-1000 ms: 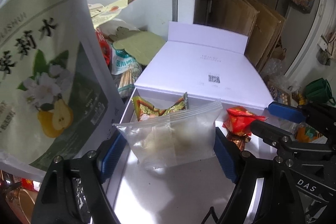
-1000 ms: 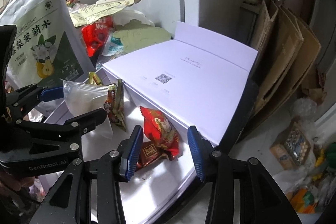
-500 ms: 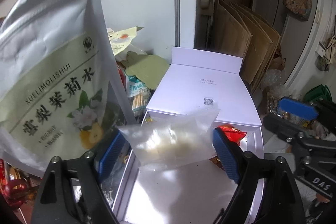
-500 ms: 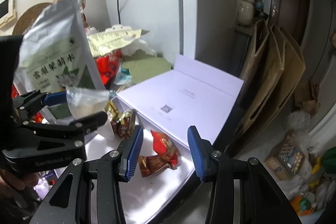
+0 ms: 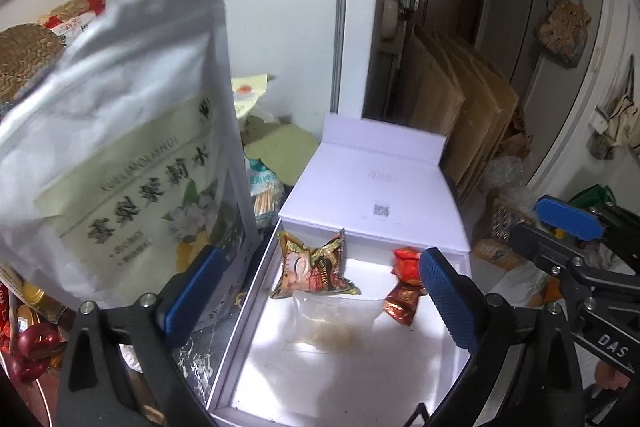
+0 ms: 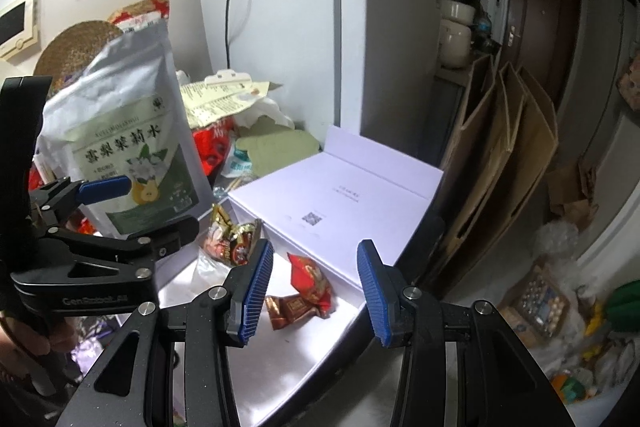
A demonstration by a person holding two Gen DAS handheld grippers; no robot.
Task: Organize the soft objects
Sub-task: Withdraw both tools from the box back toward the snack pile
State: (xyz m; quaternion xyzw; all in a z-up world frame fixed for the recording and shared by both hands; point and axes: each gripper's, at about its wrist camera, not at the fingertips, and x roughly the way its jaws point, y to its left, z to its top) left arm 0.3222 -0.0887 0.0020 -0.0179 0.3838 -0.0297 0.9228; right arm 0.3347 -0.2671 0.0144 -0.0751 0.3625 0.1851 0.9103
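A clear zip bag (image 5: 334,321) with pale contents lies flat on the floor of the open white box (image 5: 248,315). Beside it lie a gold snack packet (image 5: 310,265) and red packets (image 5: 404,285). My left gripper (image 5: 316,297) is open and empty, raised above the box. My right gripper (image 6: 312,291) is open and empty over the box's right side, above the red packets (image 6: 310,281). The gold packet (image 6: 230,241) and the left gripper (image 6: 136,205) show in the right wrist view.
A large silver and green tea pouch (image 5: 120,163) stands left of the box. The box lid (image 5: 376,195) lies open behind. Folded cardboard (image 5: 452,115) leans at the back right. Clutter fills the floor at right (image 6: 540,303).
My left gripper let go of the clear zip bag, which now lies in the box. Both grippers rose and pulled back from the box.
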